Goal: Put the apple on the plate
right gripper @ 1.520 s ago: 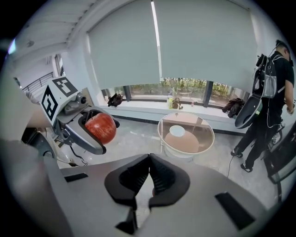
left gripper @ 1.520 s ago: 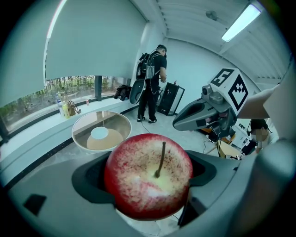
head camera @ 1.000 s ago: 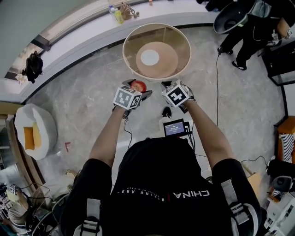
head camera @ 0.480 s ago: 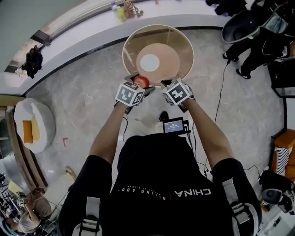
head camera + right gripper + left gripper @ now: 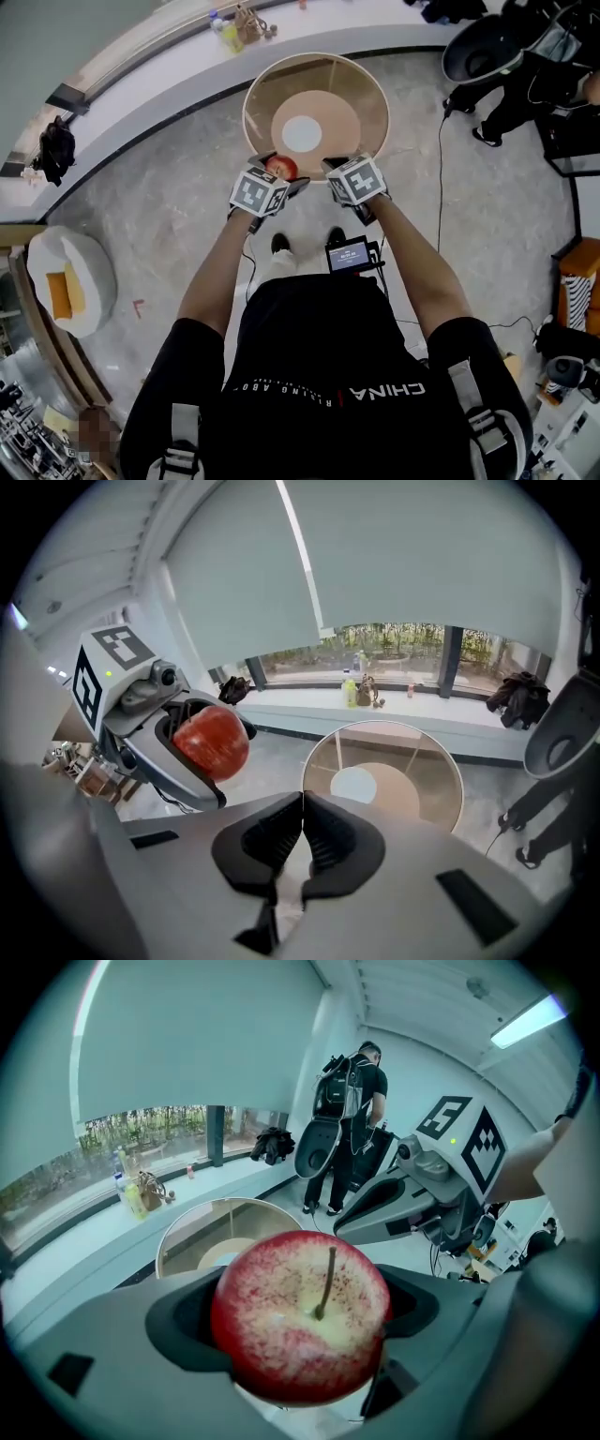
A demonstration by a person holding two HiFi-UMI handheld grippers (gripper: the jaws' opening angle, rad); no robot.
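The round glass table [image 5: 377, 94] carried a white plate [image 5: 302, 133] at its centre. The right gripper [image 5: 302, 829] had its jaws pressed together, empty. The left gripper [image 5: 278, 172] clamped a red, yellow-flecked apple [image 5: 302, 1314] above the table's near edge.

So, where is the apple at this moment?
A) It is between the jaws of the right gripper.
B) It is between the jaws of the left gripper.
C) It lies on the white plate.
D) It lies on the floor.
B: the left gripper view shows the apple clamped between the jaws of the left gripper, while the right gripper is shut on nothing and the white plate is bare.
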